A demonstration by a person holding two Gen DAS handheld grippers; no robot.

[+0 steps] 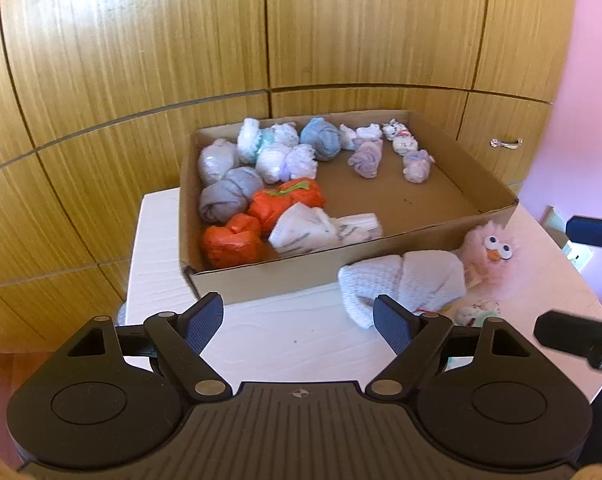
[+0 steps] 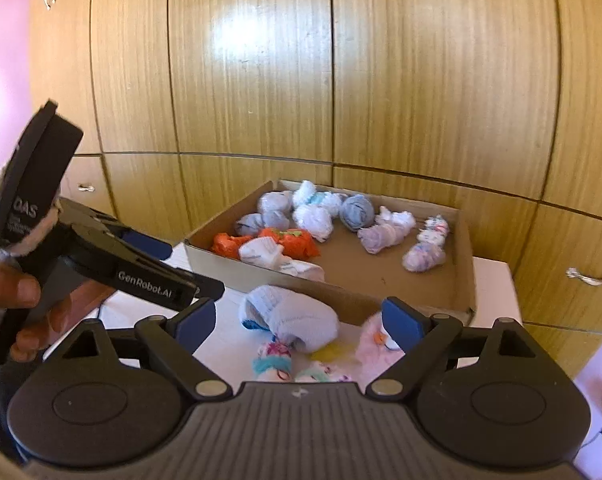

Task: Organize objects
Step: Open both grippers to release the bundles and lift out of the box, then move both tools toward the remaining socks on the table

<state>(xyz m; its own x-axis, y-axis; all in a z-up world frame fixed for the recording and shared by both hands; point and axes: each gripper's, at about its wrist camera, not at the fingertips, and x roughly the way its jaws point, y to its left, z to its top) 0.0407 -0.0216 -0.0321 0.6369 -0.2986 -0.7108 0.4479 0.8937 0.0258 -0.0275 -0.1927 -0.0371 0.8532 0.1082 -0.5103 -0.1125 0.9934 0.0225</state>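
A shallow cardboard box (image 1: pixel 481 184) (image 2: pixel 463 264) on a white table (image 1: pixel 293 336) holds several rolled sock bundles: orange (image 1: pixel 287 200), grey (image 1: pixel 225 196), blue (image 1: pixel 321 136), white and lilac. Outside the box, at its front wall, lie a pale rolled sock (image 1: pixel 405 280) (image 2: pixel 297 316), a pink fluffy toy with googly eyes (image 1: pixel 489 252) (image 2: pixel 375 340) and small patterned sock bundles (image 2: pixel 273 360). My left gripper (image 1: pixel 299 318) is open and empty above the table, just left of the pale sock. My right gripper (image 2: pixel 299 318) is open and empty, hovering over the pale sock and toy.
Wooden cupboard doors (image 1: pixel 141 60) with metal handles (image 1: pixel 505 143) stand behind the table. A pink wall (image 1: pixel 593 120) is at the right. The left gripper's body and the holding hand (image 2: pixel 17 292) fill the left of the right wrist view. The table's left edge (image 1: pixel 135 248) drops off beside the box.
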